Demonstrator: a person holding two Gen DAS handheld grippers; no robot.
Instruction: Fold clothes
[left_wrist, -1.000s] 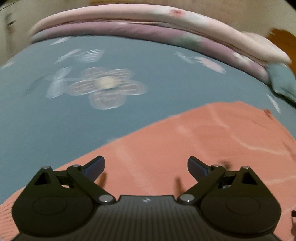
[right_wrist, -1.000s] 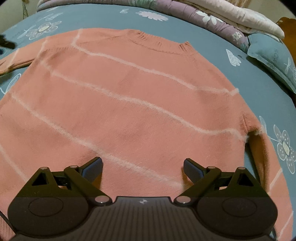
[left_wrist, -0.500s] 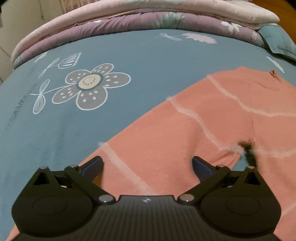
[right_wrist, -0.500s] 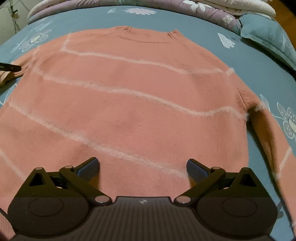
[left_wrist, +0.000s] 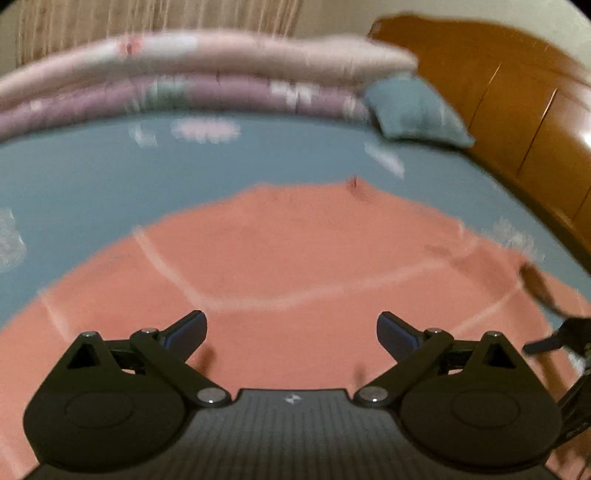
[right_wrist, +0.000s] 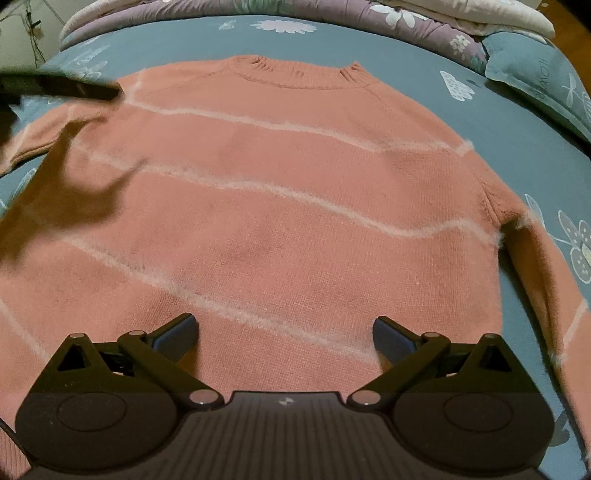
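On the bedsheet the sweater lies flat beneath both spread, empty tools

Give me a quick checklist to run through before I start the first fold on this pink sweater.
1. Sweater spread flat on the bed sheet: ok.
2. Left hand-held gripper open, holding nothing: ok.
3. Right hand-held gripper open, holding nothing: ok.
4. Far sleeve lying straight: cannot tell, a blurred dark shape hides part of it.
5. Near sleeve flat alongside the body: ok.
6. Sharp left wrist view for aiming: not ok, it is motion-blurred.
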